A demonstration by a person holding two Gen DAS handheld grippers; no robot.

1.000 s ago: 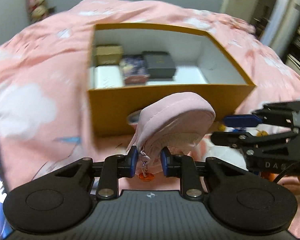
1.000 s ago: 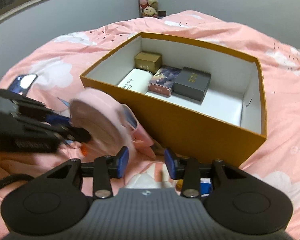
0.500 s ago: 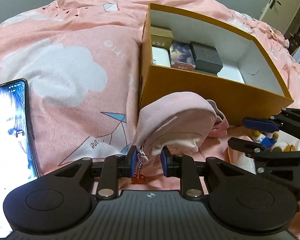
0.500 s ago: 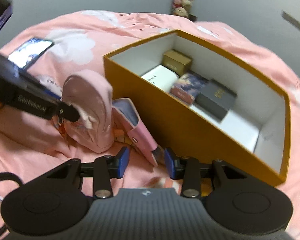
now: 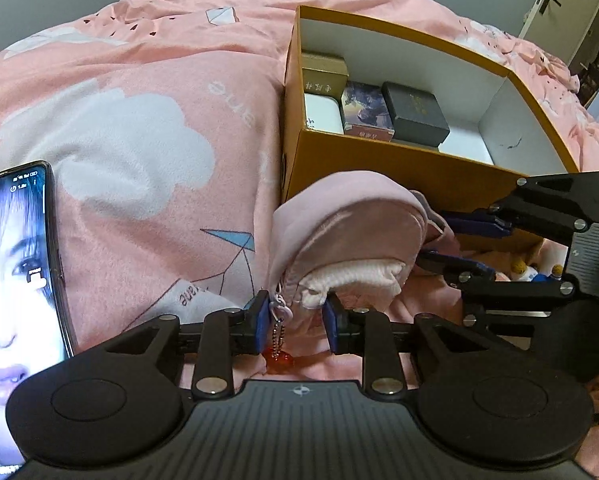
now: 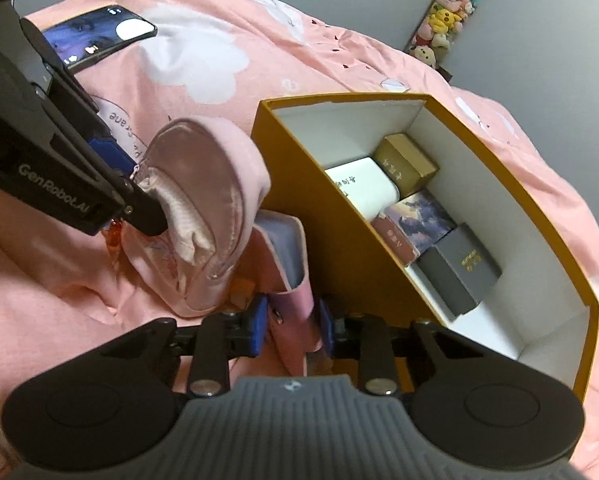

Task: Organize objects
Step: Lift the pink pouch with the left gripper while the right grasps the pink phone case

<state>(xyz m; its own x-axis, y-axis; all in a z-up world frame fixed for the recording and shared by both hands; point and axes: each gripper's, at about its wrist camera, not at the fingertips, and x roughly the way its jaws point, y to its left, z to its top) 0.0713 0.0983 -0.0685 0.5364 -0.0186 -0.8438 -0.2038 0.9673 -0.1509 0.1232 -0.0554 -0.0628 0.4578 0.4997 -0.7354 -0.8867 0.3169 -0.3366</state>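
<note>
Left gripper [image 5: 295, 322] pinches the pink pouch [image 5: 347, 232] at its zipper end. Right gripper [image 6: 291, 328] clamps the pink wallet [image 6: 289, 280] beside the orange box [image 6: 339, 240]

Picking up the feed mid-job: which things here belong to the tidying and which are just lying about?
In the job:
- pink pouch, in the left gripper
- pink wallet, between the right gripper jaws
- orange box with small boxes inside

Lying about:
- phone
- plush toys
- small figures
</note>
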